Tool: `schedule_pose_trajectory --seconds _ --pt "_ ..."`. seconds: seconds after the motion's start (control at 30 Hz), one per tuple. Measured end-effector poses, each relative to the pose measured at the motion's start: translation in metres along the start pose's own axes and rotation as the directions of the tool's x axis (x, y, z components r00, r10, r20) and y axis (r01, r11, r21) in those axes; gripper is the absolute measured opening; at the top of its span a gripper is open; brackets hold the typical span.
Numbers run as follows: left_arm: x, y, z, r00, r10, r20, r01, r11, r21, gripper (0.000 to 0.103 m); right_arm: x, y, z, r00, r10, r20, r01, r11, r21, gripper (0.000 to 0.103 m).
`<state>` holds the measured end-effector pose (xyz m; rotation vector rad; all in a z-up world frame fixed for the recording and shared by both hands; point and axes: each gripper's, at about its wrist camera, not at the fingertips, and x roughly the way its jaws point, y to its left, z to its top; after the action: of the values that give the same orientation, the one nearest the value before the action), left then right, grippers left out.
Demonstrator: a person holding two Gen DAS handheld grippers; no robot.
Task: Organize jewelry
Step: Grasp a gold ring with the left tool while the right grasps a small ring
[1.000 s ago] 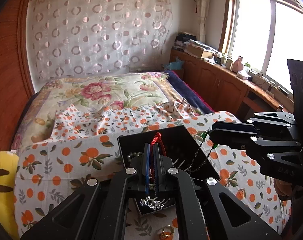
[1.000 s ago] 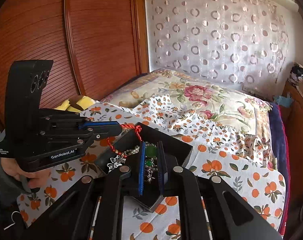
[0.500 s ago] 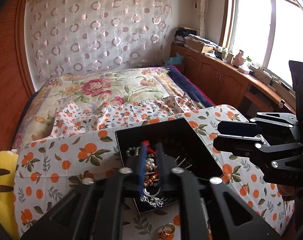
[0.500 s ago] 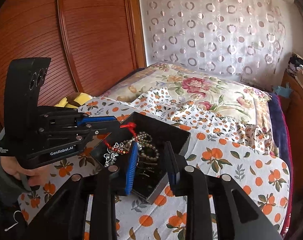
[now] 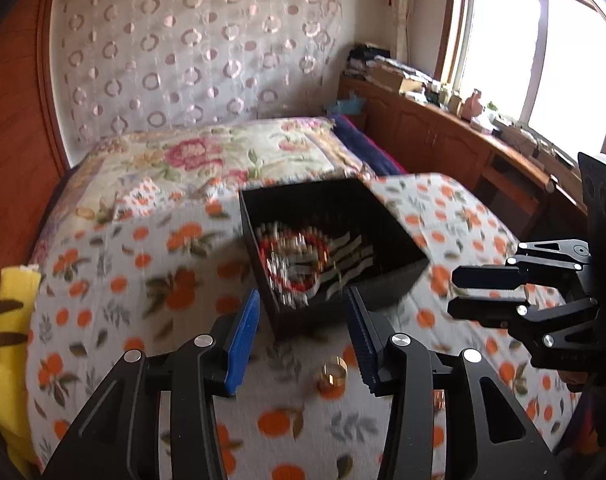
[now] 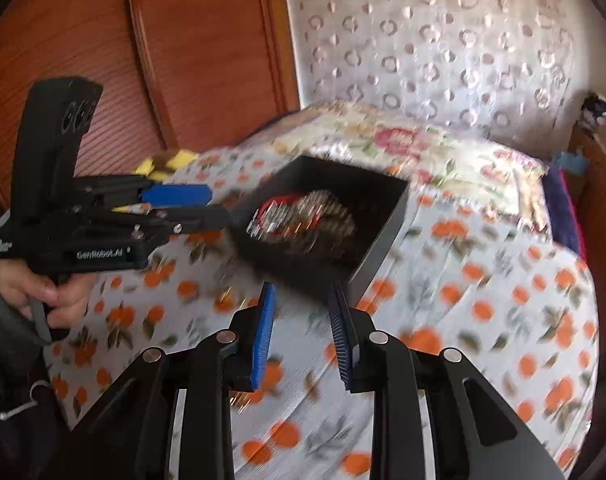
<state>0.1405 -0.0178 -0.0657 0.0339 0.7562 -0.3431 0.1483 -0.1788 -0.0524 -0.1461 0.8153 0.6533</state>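
Showing: two hand-held grippers above a bed, both pictures blurred by motion.
Landmark: one black box point(image 5: 335, 216), open-topped, resting on the orange-print bedspread point(image 5: 115, 280).
Box contents: a tangled heap of jewelry point(image 5: 299, 260) with a red cord and pale beads; single pieces cannot be counted through the blur.
Left gripper point(image 5: 303, 330): jaws spread wide apart, holding nothing, hovering just in front of the box's near corner; blue pads point(image 5: 243, 340) face inward.
Right gripper point(image 6: 301, 322): jaws likewise apart and empty, near the box's front edge; in the left wrist view it sits to the right of the box.
Gold ring point(image 5: 332, 372): one, lying on the bedspread outside the box, just in front of its near corner, between the left gripper's fingers as seen from that camera.
Other gold pieces: blurred glints on the bedspread left of the box in the right wrist view; number and kind cannot be told.
Left hand point(image 6: 43, 292): one visible, wrapped round the left gripper's handle.
Yellow plush point(image 5: 3, 340): one, at the bedspread's edge, well left of the box.
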Motion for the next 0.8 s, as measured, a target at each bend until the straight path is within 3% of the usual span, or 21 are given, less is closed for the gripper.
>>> schedule_pose_trajectory --seconds 0.37,0.53,0.57,0.6,0.8 --pt "0.019 -0.007 -0.033 0.994 -0.012 -0.113 0.015 1.0 0.027 0.042 0.018 0.035 -0.043 0.994 0.037 -0.106 -0.041 0.999 -0.031 0.03" --pt "0.025 -0.014 -0.039 0.989 -0.013 -0.145 0.02 0.999 0.05 0.042 0.02 0.043 -0.051 0.992 -0.001 -0.124 -0.009 0.996 -0.084 0.03" --pt "0.026 -0.016 -0.039 0.989 -0.014 -0.149 0.023 0.998 0.058 0.042 0.019 0.044 -0.051 0.992 -0.011 -0.123 -0.001 0.995 -0.098 0.029" --pt "0.028 -0.017 -0.04 0.988 -0.013 -0.151 0.022 0.998 0.064 0.042 0.02 0.045 -0.052 0.992 -0.026 -0.122 0.012 0.994 -0.113 0.016" --pt "0.036 -0.022 -0.036 0.988 -0.004 -0.157 0.016 0.997 0.077 0.042 0.015 0.032 -0.05 0.994 -0.035 -0.105 0.024 0.995 -0.097 0.016"
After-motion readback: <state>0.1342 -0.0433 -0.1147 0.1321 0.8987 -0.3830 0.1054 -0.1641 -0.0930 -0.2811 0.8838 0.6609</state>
